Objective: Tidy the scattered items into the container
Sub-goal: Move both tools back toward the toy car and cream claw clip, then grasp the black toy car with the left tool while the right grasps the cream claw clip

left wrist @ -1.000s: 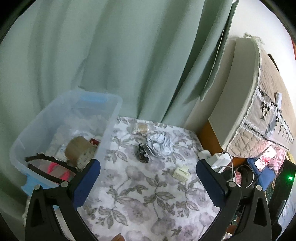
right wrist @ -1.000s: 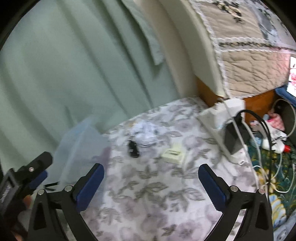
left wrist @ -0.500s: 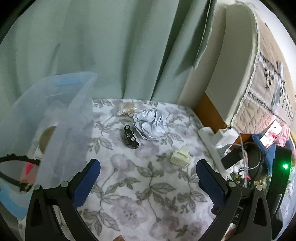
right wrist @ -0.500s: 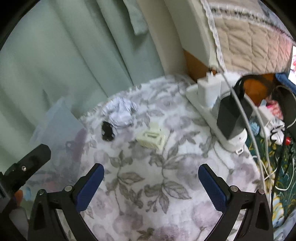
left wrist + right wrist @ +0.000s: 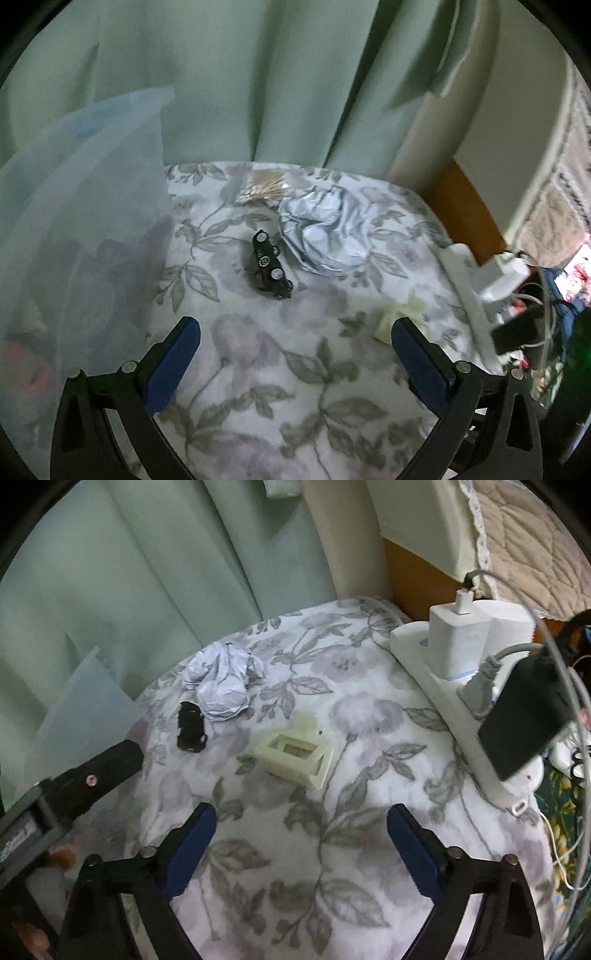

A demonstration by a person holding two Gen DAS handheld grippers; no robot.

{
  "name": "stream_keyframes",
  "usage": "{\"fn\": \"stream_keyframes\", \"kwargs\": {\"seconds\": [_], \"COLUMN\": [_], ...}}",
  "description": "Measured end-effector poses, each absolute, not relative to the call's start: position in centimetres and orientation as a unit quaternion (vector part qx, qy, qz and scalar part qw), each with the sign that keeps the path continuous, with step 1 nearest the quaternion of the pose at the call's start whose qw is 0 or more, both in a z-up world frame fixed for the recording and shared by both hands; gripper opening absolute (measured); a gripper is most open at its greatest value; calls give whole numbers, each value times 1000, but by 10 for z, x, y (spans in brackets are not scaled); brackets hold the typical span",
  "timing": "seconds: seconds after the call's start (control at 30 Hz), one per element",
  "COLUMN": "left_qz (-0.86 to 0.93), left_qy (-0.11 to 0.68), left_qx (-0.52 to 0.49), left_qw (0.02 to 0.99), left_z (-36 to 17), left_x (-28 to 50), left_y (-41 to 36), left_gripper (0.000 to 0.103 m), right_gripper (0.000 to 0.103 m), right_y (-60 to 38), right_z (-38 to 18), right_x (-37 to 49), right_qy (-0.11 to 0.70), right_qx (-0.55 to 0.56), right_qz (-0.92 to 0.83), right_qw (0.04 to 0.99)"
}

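Nearest the lens in the right wrist view, the right gripper [image 5: 301, 829] stands wide with nothing between its blue pads, and its jaws are closing slightly. The left gripper [image 5: 295, 341] is just as wide and empty at the bottom of its own frame. Both have dropped closer to the floral cloth [image 5: 332, 886] than a second ago: the scattered things now fill more of each frame and sit lower in it.

Just beyond the right gripper, near the middle of the frame, lies the cream hair clip [image 5: 293, 751], flat on the cloth and apart from everything else. It looks like the right hand's target, and the narrowing jaws suit that, though they are not yet around it. In the left view the same clip is half hidden behind the right-hand finger.

Further up and left sits the small black toy car [image 5: 269, 265], centred ahead of the left gripper, probably its own pick. Touching or just beside the car is the crumpled paper ball [image 5: 325, 232], and behind that, at the cloth's far edge, a small clear packet of pale sticks [image 5: 264, 186].

The translucent plastic container [image 5: 92, 221] fills the left side of the left view, blurred, its contents hard to make out. Four loose items remain, so the tidying seems unfinished.
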State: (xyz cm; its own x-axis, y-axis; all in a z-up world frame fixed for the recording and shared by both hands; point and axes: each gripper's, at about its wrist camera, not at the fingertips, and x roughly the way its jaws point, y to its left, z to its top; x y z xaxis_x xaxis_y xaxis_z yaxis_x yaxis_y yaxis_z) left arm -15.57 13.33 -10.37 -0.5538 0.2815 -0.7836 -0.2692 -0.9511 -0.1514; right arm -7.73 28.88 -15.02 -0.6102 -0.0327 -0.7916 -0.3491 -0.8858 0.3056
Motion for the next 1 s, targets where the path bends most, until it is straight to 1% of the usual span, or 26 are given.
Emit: {"fn": "stream_keyframes", "kwargs": {"seconds": [0.13, 0.2, 0.23, 0.3, 0.4, 0.47, 0.5, 0.57, 0.63, 0.7, 0.73, 0.8, 0.83, 0.9, 0.93, 0.97, 1.0], "left_qz": [879, 878, 877, 876, 873, 873, 873, 871, 868, 871, 872, 873, 873, 873, 873, 873, 873], "left_qy": [-3, -10, -16, -22, -35, -39, -40, -43, -51, -54, -54, -54, -56, -60, -64, -67, -70], "left_qx": [-452, -455, -456, -460, -469, -469, -469, -472, -477, -473, -471, -471, -471, -470, -470, -471, -471], "left_qw": [151, 151, 149, 141, 133, 131, 130, 128, 126, 124, 123, 116, 114, 111, 109, 109, 109], "left_z": [-120, -128, -132, -139, -150, -155, -157, -161, -165, -165, -164, -164, -163, -161, -161, -161, -161], "left_x": [-175, -185, -192, -202, -215, -220, -222, -224, -227, -229, -230, -233, -235, -237, -236, -236, -236], "left_y": [139, 140, 139, 138, 135, 134, 134, 134, 133, 133, 134, 133, 132, 130, 127, 125, 125], "left_gripper": [103, 100, 98, 86, 77, 74, 68, 65, 65, 63, 61, 51, 48, 36, 33, 32, 32], "right_gripper": [82, 80, 78, 75, 70, 68, 68, 68, 67, 65, 62, 59, 59, 58, 58, 51, 49], "right_y": [292, 292, 292, 289, 284, 283, 282, 281, 279, 279, 279, 279, 279, 279, 279, 279, 279], "right_z": [-160, -165, -167, -171, -175, -177, -177, -179, -180, -180, -181, -180, -179, -179, -179, -179, -179], "right_x": [-91, -100, -102, -109, -117, -121, -122, -125, -127, -127, -128, -129, -128, -128, -128, -127, -126], "right_qy": [210, 206, 203, 192, 169, 157, 155, 147, 136, 132, 131, 129, 130, 129, 130, 129, 129], "right_qx": [-438, -444, -444, -444, -442, -438, -436, -433, -432, -431, -429, -427, -426, -425, -424, -423, -423], "right_qz": [869, 868, 869, 872, 877, 881, 882, 885, 887, 888, 889, 890, 890, 890, 891, 891, 890], "right_qw": [94, 86, 81, 76, 84, 89, 89, 89, 90, 93, 94, 100, 100, 101, 102, 104, 108]}}
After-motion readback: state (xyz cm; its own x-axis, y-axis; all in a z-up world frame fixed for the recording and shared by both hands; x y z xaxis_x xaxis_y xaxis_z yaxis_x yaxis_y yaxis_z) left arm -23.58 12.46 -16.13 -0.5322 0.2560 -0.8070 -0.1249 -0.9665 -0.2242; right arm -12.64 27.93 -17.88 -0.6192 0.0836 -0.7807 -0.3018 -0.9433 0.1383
